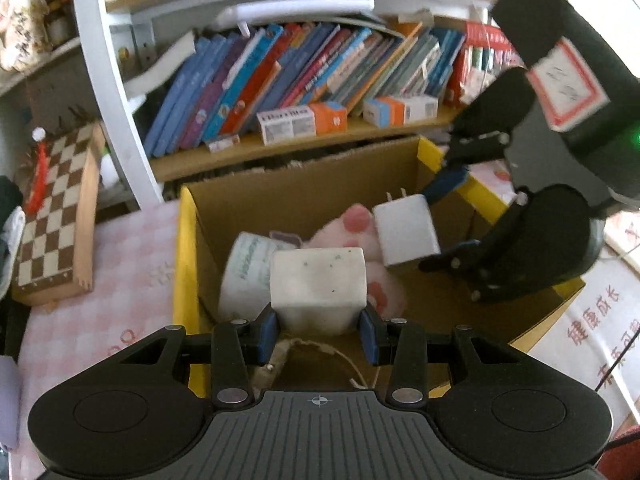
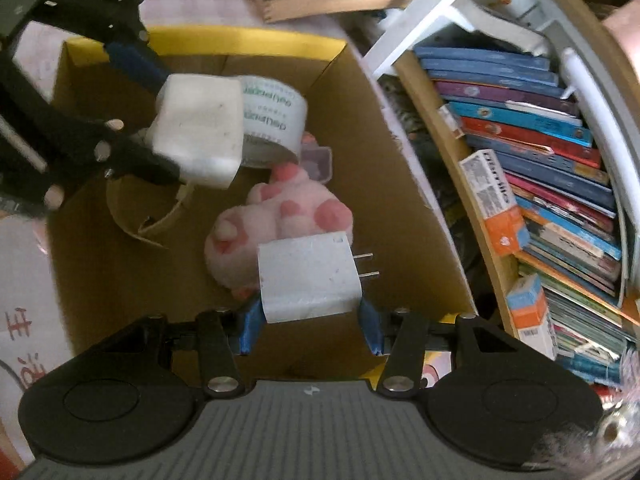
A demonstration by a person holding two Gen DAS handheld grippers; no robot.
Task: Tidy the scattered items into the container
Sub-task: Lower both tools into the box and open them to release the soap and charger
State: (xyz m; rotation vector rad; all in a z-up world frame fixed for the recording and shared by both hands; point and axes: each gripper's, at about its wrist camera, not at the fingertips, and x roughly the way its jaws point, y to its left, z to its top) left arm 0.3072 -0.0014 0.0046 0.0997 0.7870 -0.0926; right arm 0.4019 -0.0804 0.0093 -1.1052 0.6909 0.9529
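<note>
- A bookshelf (image 1: 304, 80) packed with leaning colourful books fills the background; small orange-and-white boxes (image 1: 302, 122) sit on its front edge.
- An open cardboard box (image 1: 528, 320) with a yellow rim stands on a table covered by a pink checked cloth (image 1: 120, 264), just in front of the shelf. This is the container.
- A wooden chessboard case (image 1: 56, 216) lies on the cloth, to the left of the box in the left wrist view.
- The left gripper (image 1: 319, 330) hangs over the box. Its blue-padded fingers are partly closed and press on both sides of a white block (image 1: 318, 280), gripped above the box floor. The block is squarish, off-white, with small dark specks.
- The right gripper (image 2: 310, 320) also hangs over the box, angled downward. Its fingers are partly closed and clamp a white charger plug (image 2: 306, 274) from both sides. The plug is a smooth white cube, and its two metal prongs point toward the shelf side of the box.
- Inside the box lies a pink plush toy (image 2: 280, 216) with darker pink spots, below the charger plug.
- A roll of tape (image 2: 274, 120) with green print lies in the box behind the white block.
- A small clear plastic case (image 2: 318, 162) sits next to the plush toy.
</note>
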